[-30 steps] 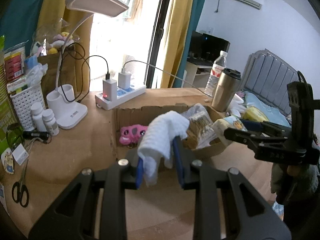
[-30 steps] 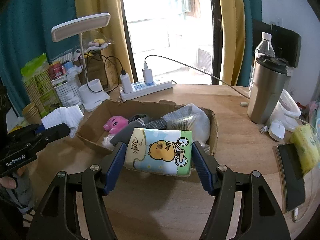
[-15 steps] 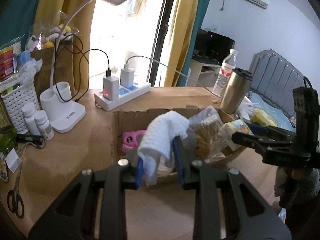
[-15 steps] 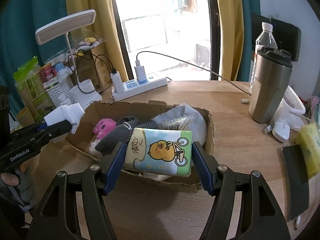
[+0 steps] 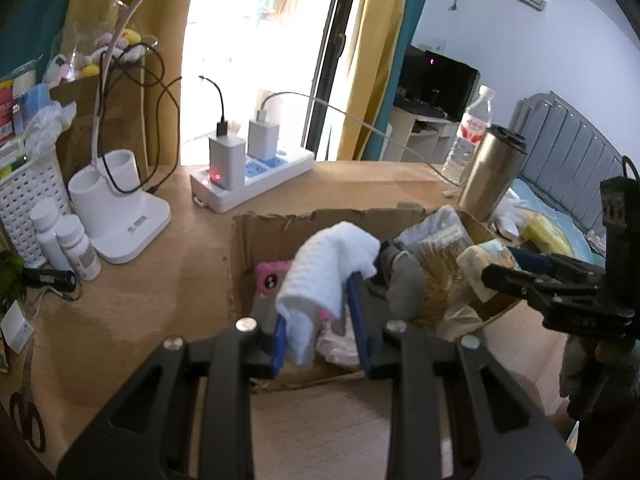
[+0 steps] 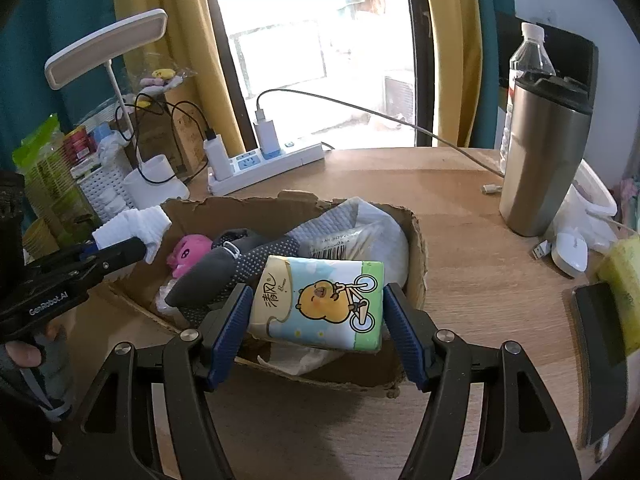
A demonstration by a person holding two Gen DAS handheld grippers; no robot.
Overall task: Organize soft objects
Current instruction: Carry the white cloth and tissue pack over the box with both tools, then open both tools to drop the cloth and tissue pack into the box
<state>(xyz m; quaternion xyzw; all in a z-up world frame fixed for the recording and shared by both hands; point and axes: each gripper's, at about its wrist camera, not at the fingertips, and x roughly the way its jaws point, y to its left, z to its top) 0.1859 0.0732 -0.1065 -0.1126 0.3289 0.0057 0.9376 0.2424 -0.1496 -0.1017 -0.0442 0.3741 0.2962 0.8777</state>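
My left gripper [image 5: 320, 294] holds a white knitted cloth [image 5: 328, 268] over the near left part of an open cardboard box [image 5: 320, 216]. Its jaws are opening slightly while the cloth still hangs between the pads. In the right wrist view the left gripper [image 6: 132, 248] and the cloth [image 6: 140, 226] come in from the left over the box rim [image 6: 416, 240]. My right gripper [image 6: 316, 300] is shut on a tissue pack [image 6: 320, 300] with a cartoon bear, over the box's near edge. In the box lie a pink plush [image 6: 188, 250], grey socks [image 6: 212, 276] and a plastic bag [image 6: 360, 232].
Behind the box are a white power strip [image 5: 256, 184] with chargers and a lamp base [image 5: 120, 216]. A steel tumbler [image 6: 540, 160], a water bottle [image 6: 532, 52], a white mouse [image 6: 568, 252] and a phone [image 6: 600, 360] stand on the right. Two pill bottles [image 5: 76, 248] and scissors [image 5: 24, 424] are on the left.
Both grippers have moved forward and slightly down toward the box. The cloth now hangs over the box's inside, and the tissue pack sits over its near edge.
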